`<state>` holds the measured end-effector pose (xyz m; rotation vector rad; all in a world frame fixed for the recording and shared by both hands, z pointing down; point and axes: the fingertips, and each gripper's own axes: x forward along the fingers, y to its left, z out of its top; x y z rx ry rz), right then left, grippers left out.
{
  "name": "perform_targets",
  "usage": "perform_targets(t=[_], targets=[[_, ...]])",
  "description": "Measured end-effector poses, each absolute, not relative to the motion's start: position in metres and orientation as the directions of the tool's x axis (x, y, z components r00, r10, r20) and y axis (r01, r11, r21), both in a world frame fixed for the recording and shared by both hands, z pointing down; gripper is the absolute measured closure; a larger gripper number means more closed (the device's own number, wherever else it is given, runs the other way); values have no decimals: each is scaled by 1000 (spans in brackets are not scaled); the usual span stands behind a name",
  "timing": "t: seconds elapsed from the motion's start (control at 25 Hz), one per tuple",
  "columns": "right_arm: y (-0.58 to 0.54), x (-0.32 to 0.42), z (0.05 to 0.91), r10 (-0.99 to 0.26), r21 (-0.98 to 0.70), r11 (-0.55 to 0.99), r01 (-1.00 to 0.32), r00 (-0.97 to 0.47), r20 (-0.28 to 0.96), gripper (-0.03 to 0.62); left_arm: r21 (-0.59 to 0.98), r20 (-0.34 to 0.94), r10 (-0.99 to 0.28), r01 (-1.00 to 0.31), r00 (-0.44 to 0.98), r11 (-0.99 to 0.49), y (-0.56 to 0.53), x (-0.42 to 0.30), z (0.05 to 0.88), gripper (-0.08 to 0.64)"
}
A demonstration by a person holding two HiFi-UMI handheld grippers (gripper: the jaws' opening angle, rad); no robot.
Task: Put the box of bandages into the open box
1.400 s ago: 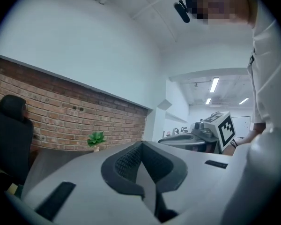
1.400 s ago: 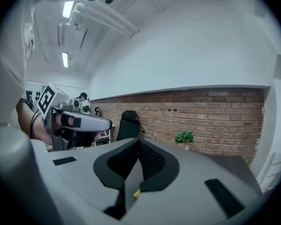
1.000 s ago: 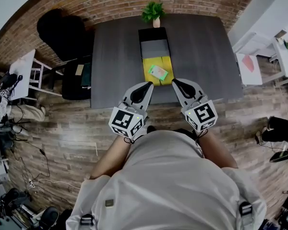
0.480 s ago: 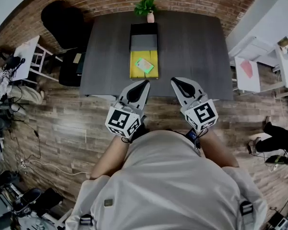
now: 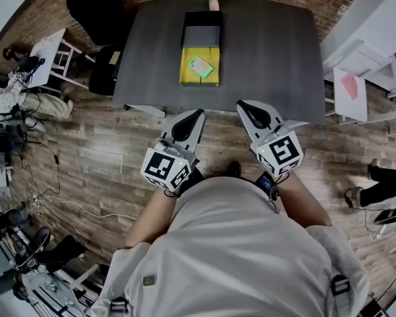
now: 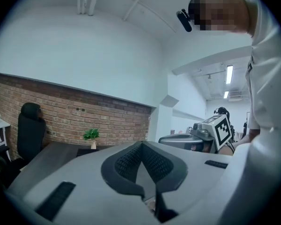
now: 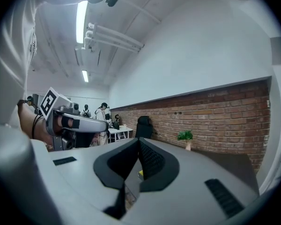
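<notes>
While backing away, farther from the table (image 5: pixel 277 51) than a second ago, keeps left gripper (image 5: pixel 193 116) and right gripper (image 5: pixel 246 108) at the waist, jaws pressed together on nothing. Leaves the box of bandages (image 5: pixel 201 67) lying on the yellow end of the open box (image 5: pixel 201 38); likely done. Hard to tell flap from floor.

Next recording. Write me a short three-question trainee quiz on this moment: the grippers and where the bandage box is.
1. True or false: the left gripper holds the bandage box.
2. Where does the bandage box lie? A) in a drawer B) on the yellow part of the open box C) on a shelf
3. Fill in: the right gripper has its jaws ____.
Key: 1 false; 2 B; 3 shut.
</notes>
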<state>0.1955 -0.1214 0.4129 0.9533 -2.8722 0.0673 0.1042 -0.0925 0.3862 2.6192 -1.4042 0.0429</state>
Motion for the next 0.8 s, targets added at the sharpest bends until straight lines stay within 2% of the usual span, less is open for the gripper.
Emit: perform_targets(t=[0.32, 0.8], targets=[[-64, 178, 413, -622, -12, 779, -627, -776, 106, 571, 117, 124, -802, -811, 584, -573, -40, 84, 385, 543], [67, 100, 404, -654, 22, 754, -657, -748, 113, 571, 148, 111, -777, -784, 619, -603, 83, 0, 392, 543]])
